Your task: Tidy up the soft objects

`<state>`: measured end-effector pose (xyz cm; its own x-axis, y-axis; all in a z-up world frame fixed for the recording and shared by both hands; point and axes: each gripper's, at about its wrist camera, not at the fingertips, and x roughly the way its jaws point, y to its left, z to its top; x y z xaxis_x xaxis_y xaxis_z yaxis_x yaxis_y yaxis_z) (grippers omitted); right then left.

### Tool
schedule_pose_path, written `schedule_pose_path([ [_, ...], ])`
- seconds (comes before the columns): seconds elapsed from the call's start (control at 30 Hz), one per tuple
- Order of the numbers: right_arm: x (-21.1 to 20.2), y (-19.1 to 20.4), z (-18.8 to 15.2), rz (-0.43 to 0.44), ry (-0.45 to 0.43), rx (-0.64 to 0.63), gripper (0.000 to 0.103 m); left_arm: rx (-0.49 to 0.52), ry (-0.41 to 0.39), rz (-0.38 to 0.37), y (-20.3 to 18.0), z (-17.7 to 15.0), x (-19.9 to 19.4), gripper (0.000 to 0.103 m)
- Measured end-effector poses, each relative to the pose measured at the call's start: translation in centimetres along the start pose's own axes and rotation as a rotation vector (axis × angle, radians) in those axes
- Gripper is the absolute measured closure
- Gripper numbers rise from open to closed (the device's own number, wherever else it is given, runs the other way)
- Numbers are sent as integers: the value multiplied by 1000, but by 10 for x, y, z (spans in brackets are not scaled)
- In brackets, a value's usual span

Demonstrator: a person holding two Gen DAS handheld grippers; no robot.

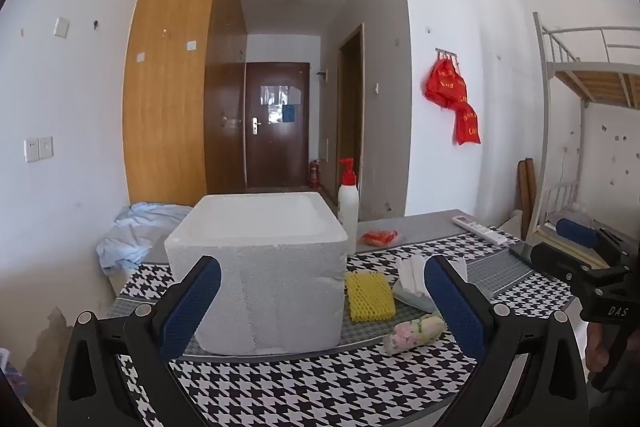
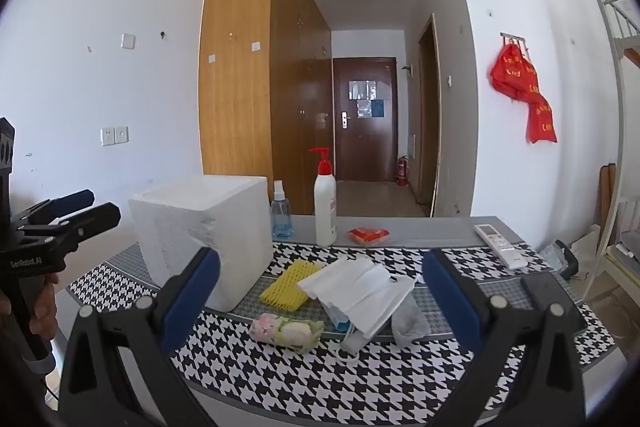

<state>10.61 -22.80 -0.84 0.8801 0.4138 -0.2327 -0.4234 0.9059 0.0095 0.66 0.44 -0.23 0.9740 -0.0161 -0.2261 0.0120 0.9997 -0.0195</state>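
A white foam box stands open-topped on the houndstooth table; it also shows in the right wrist view. To its right lie a yellow foam net, a pile of white face masks and a floral rolled cloth. The net and the cloth also show in the left wrist view. My left gripper is open and empty, facing the box. My right gripper is open and empty, above the table in front of the soft things.
A white pump bottle with a red top, a small blue spray bottle, a red packet and a white remote sit toward the table's far edge. A dark phone lies at the right. Blue bedding lies left of the table.
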Motion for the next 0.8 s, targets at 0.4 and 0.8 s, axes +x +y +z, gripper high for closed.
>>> schedule_pose_path([
  [0.4,0,-2,0,-2,7,3,1,-2,-8,20,0,-1,0,1],
  [0.8,1,-1,-1,8,9,1,1,-4,-2,29,0,0,0,1],
])
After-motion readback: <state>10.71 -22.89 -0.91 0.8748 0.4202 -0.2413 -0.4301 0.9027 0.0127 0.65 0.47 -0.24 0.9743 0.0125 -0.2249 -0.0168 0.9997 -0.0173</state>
